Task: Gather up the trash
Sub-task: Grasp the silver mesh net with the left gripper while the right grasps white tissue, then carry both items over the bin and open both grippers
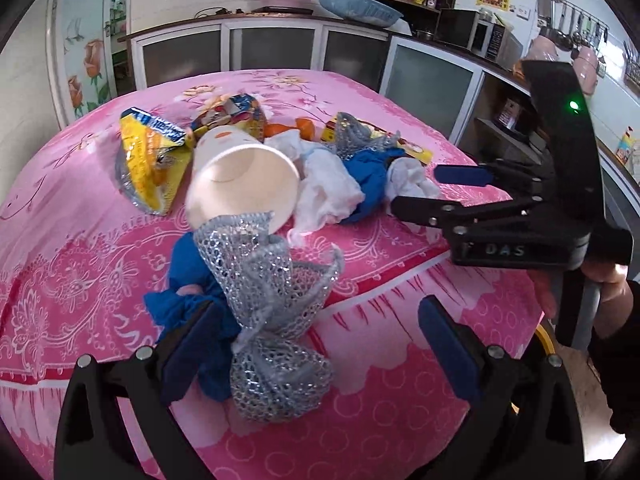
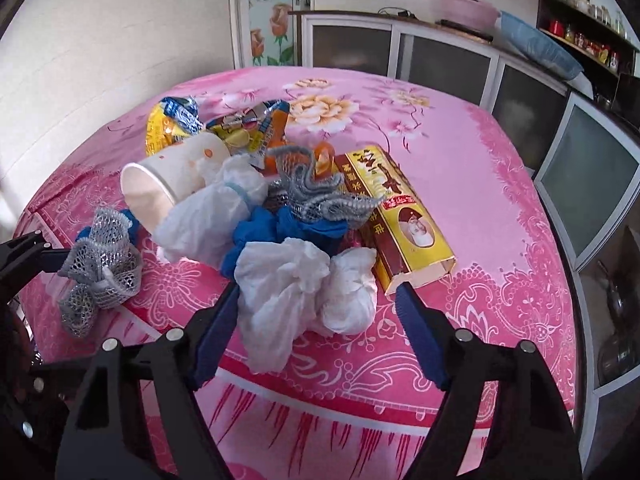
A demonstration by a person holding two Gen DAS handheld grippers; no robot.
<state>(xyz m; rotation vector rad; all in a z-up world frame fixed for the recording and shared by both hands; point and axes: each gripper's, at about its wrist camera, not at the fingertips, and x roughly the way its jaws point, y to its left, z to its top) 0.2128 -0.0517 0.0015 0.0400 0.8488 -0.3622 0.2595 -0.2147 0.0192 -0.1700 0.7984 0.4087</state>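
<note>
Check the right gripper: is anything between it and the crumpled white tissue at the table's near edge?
Nothing visible. The right gripper is open with the crumpled white tissue already between its fingers; the yellow box lies to the side, clear of them.

Trash heap [image 2: 280, 216] on pink floral tablecloth [image 2: 460, 184]

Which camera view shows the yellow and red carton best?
The right wrist view: the yellow and red carton lies there in full length, its open end toward the camera. The left wrist view shows only small parts of it behind the mesh and tissues.
</note>
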